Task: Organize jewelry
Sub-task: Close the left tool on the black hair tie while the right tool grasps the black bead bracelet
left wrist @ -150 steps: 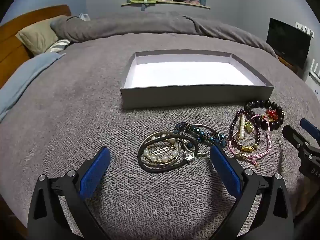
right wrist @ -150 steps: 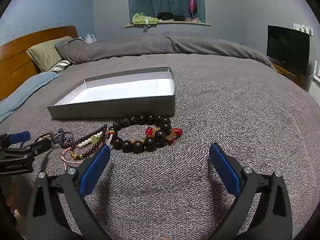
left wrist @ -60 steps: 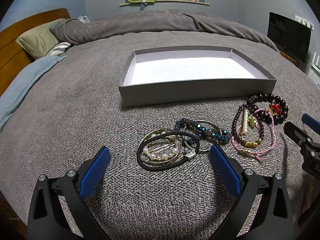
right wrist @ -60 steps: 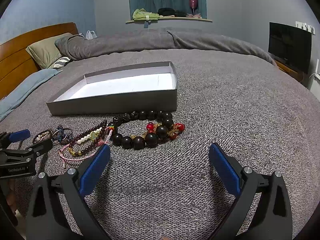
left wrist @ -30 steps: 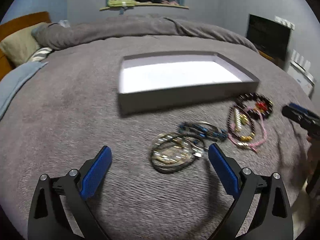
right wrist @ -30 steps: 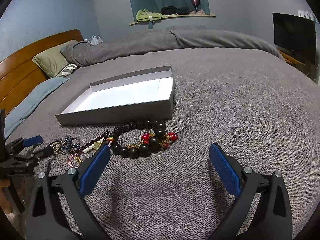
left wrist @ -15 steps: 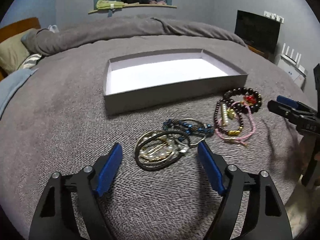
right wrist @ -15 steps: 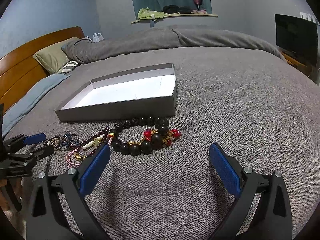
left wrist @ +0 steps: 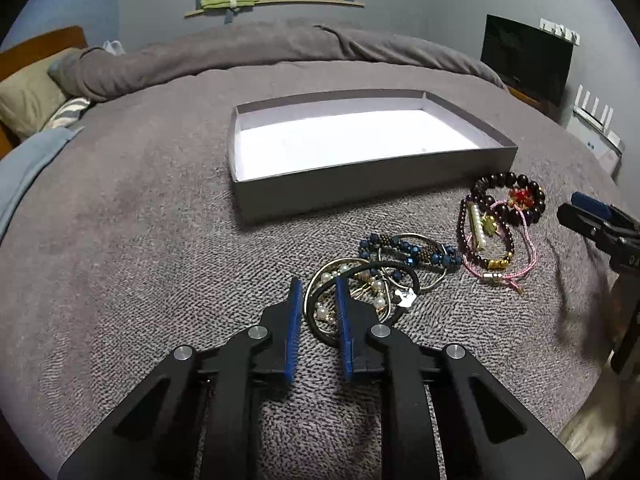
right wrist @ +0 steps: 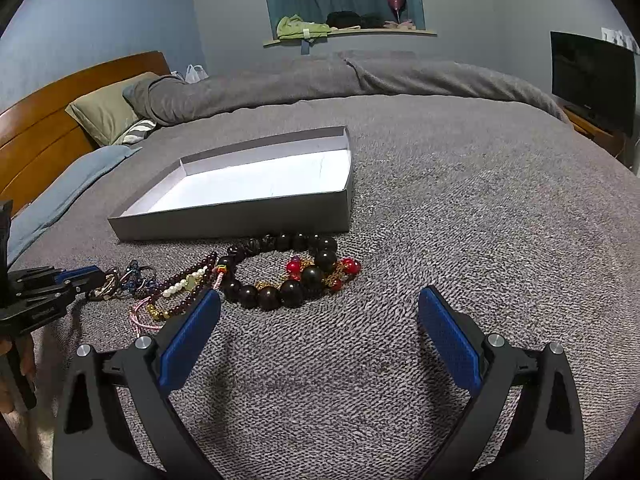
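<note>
Your left hand-held gripper [left wrist: 316,294] was just closing, nearly together around the pearl bracelet's [left wrist: 362,294] rim; box [left wrist: 360,184] at 12 o'clock. Right hand-held gripper [right wrist: 320,316] stood wide apart, empty.

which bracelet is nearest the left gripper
The pearl-and-black-cord bracelet, leftmost of the pile: the left gripper has its tips at its near edge. The blue-beaded, purple and big dark-bead ones lie farther right.

Both views are aimed forward and downward along the fingers, close over the bed [left wrist: 120,240]; the box [left wrist: 372,176] ahead is shared.
</note>
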`<state>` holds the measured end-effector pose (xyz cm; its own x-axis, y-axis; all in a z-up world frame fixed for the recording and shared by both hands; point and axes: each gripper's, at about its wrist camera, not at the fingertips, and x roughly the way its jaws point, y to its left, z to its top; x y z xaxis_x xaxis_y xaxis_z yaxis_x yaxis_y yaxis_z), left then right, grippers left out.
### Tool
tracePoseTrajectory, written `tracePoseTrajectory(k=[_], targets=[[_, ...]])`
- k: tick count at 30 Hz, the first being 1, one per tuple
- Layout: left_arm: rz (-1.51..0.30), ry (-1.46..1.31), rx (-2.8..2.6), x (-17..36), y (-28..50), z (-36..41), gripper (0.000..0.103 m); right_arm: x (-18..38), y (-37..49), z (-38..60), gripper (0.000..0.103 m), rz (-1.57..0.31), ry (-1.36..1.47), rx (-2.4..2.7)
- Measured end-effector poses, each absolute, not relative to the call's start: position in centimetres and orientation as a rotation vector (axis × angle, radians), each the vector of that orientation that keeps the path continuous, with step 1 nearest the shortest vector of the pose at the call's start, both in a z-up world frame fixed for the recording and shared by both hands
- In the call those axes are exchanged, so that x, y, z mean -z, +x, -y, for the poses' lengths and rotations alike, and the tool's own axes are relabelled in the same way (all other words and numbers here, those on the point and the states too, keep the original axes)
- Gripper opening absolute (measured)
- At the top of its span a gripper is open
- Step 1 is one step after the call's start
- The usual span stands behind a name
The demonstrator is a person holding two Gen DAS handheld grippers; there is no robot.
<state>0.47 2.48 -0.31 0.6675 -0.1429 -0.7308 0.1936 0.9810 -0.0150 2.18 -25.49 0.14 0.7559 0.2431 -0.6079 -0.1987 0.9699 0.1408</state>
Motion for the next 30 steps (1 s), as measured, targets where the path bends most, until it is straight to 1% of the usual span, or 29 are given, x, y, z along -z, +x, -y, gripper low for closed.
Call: tracePoseTrajectory(k=[1, 2, 4, 5, 6, 14, 20, 21, 22, 24, 25, 27, 28, 30], targets=[[-0.817, 0.072, 0.190, 0.2, 0.4, -2.5, 0.017, -0.1, 2.2, 25.5, 0.098, -0.675, 0.071, -0.241], [-0.816, 0.077, 0.190, 0.2, 0.3, -2.5, 0.013, -0.1, 2.3, 25.6, 0.098, -0.676, 0.073, -0.241], [-0.811, 0.072, 0.195, 0.2, 0.2, -2.6, 0.012, 0.0, 2.3, 25.6, 0.098, -0.679, 0.073, -0.240], [-0.803, 0.074, 0.191, 0.1, 0.2, -2.6, 0.006, 0.0, 2.4, 25.7, 0.098, -0.679, 0.073, -0.239], [-0.793, 0.080, 0.187, -0.1, 0.1, -2.6, 0.004, 0.0, 2.3, 25.7, 0.098, -0.678, 0.071, -0.238], [-0.744, 0.054, 0.221, -1.3, -0.3, -2.6, 0.004, 0.1, 2.5, 25.3, 0.098, -0.680, 0.057, -0.237], [-0.670, 0.039, 0.254, -3.5, -0.7, -2.2, 0.004, -0.5, 3.1, 25.3, 0.097, -0.659, 0.053, -0.247], [-0.663, 0.039, 0.256, -3.6, -0.7, -2.1, 0.004, -0.7, 3.4, 25.2, 0.089, -0.654, 0.037, -0.234], [-0.662, 0.039, 0.257, -3.7, -0.6, -2.0, 0.004, -0.8, 3.6, 25.2, 0.084, -0.652, 0.030, -0.229], [-0.671, 0.039, 0.259, -3.4, -0.3, -2.0, 0.004, -0.8, 4.3, 25.1, 0.067, -0.666, 0.023, -0.231], [-0.675, 0.037, 0.261, -3.3, -0.2, -1.9, 0.004, -0.7, 4.6, 25.1, 0.062, -0.674, 0.025, -0.231], [-0.680, 0.034, 0.264, -3.1, -0.1, -2.0, 0.004, -0.4, 5.3, 25.0, 0.047, -0.697, 0.027, -0.228], [-0.680, 0.033, 0.265, -3.0, -0.1, -2.1, 0.004, -0.3, 5.6, 25.0, 0.043, -0.705, 0.027, -0.230], [-0.679, 0.031, 0.269, -2.8, -0.1, -2.1, 0.004, -0.3, 6.1, 24.7, 0.031, -0.714, 0.023, -0.234]])
